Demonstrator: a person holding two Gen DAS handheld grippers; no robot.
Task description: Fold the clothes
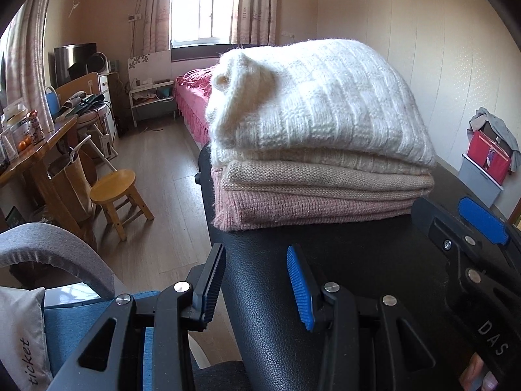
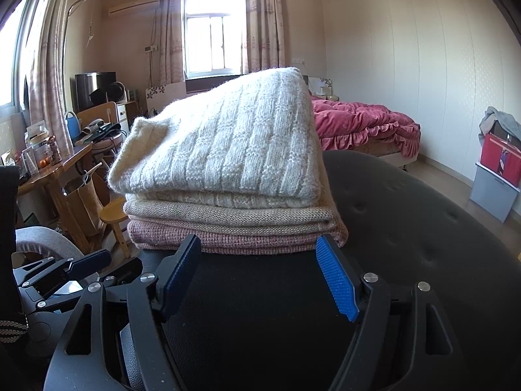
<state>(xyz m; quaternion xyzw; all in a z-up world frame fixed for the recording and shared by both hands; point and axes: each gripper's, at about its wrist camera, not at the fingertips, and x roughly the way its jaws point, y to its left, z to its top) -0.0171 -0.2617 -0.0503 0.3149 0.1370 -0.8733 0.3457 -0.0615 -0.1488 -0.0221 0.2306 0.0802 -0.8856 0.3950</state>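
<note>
A stack of folded knit sweaters sits on a black leather seat (image 1: 342, 260): a white ribbed one (image 1: 319, 97) on top, a beige one (image 1: 325, 176) under it, a pink one (image 1: 309, 210) at the bottom. The stack shows in the right wrist view too, with the white sweater (image 2: 228, 143) on top and the pink one (image 2: 237, 241) lowest. My left gripper (image 1: 257, 280) is open and empty, just short of the stack's near left corner. My right gripper (image 2: 260, 270) is open and empty, its fingertips close to the pink sweater's front edge.
The right gripper's body (image 1: 472, 238) lies at the right of the left wrist view. A wooden stool (image 1: 114, 192), a cluttered wooden table (image 1: 35, 159), a bed with a pink cover (image 2: 364, 123) and a grey box with a red bag (image 2: 495, 176) stand around.
</note>
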